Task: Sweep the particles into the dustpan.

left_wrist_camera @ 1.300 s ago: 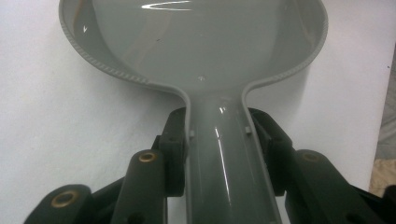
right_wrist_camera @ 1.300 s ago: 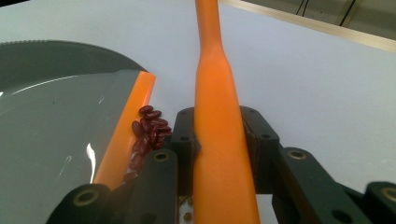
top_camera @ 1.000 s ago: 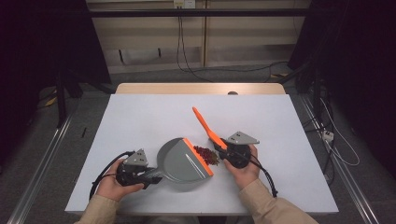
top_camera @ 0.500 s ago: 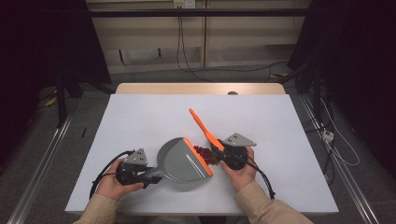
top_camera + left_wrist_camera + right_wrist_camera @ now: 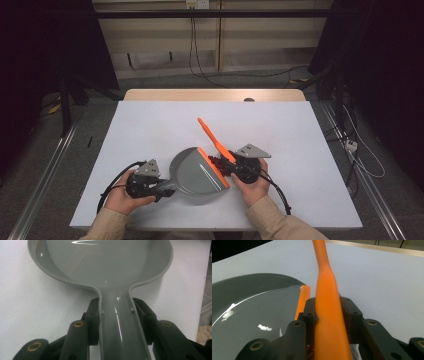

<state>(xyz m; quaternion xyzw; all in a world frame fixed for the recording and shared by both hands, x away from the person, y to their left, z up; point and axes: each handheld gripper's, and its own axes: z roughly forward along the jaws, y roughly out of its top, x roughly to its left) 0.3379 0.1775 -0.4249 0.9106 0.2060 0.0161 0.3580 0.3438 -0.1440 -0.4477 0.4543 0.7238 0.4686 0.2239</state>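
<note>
A grey dustpan (image 5: 192, 172) with an orange lip (image 5: 214, 167) lies flat on the white table (image 5: 300, 130). My left gripper (image 5: 162, 187) is shut on its handle (image 5: 120, 330), the jaws clamping it from both sides (image 5: 116, 315). My right gripper (image 5: 234, 167) is shut on the orange handle of a brush (image 5: 210, 135), which slants up and away to the left. Dark red crumbs (image 5: 216, 162) lie at the pan's lip under the brush. The right gripper view has the orange handle (image 5: 327, 302) between its jaws (image 5: 328, 312), beside the pan (image 5: 249, 307).
The white table runs wide behind and to the right of the pan. Its near edge (image 5: 200, 224) is close under the person's forearms. Black cables (image 5: 107, 192) trail from both grippers. A wooden strip (image 5: 215, 95) borders the far edge.
My right gripper and the brush have shifted slightly left, toward the pan's orange lip. The left gripper and the dustpan have stayed where they were.
</note>
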